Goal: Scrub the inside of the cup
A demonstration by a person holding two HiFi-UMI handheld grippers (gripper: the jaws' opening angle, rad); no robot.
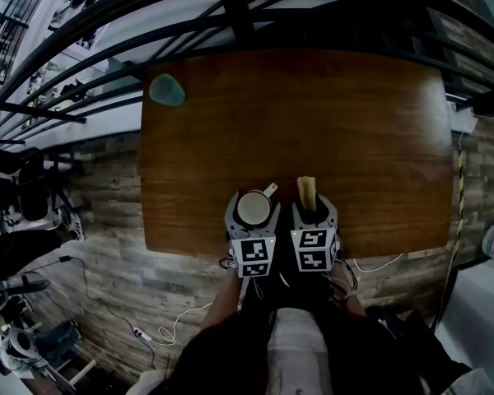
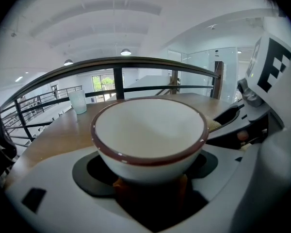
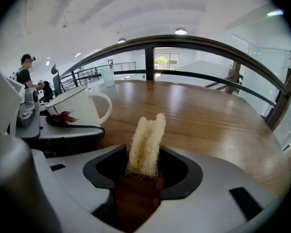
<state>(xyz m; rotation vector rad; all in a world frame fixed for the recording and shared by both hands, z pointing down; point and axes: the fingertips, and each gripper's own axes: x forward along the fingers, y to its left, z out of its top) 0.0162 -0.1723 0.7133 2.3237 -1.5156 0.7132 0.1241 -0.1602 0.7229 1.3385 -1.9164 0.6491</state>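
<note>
A white cup (image 1: 253, 208) with a dark red rim and a handle sits upright in my left gripper (image 1: 252, 214), whose jaws are shut on it; its empty white inside (image 2: 150, 128) fills the left gripper view. From the right gripper view the same cup (image 3: 76, 107) shows a red leaf print and its handle pointing right. My right gripper (image 1: 310, 208) is shut on a pale loofah scrubber (image 1: 306, 191), which stands upright between the jaws (image 3: 146, 144). Both grippers hover side by side at the near edge of the wooden table (image 1: 354, 130), the scrubber just right of the cup and apart from it.
A pale green glass (image 1: 166, 90) stands at the table's far left corner, also seen as a frosted glass (image 2: 78, 101). A black railing (image 1: 230, 11) runs behind the table. A person (image 3: 26, 72) stands far off at the left. A cable (image 1: 379, 263) hangs below the near edge.
</note>
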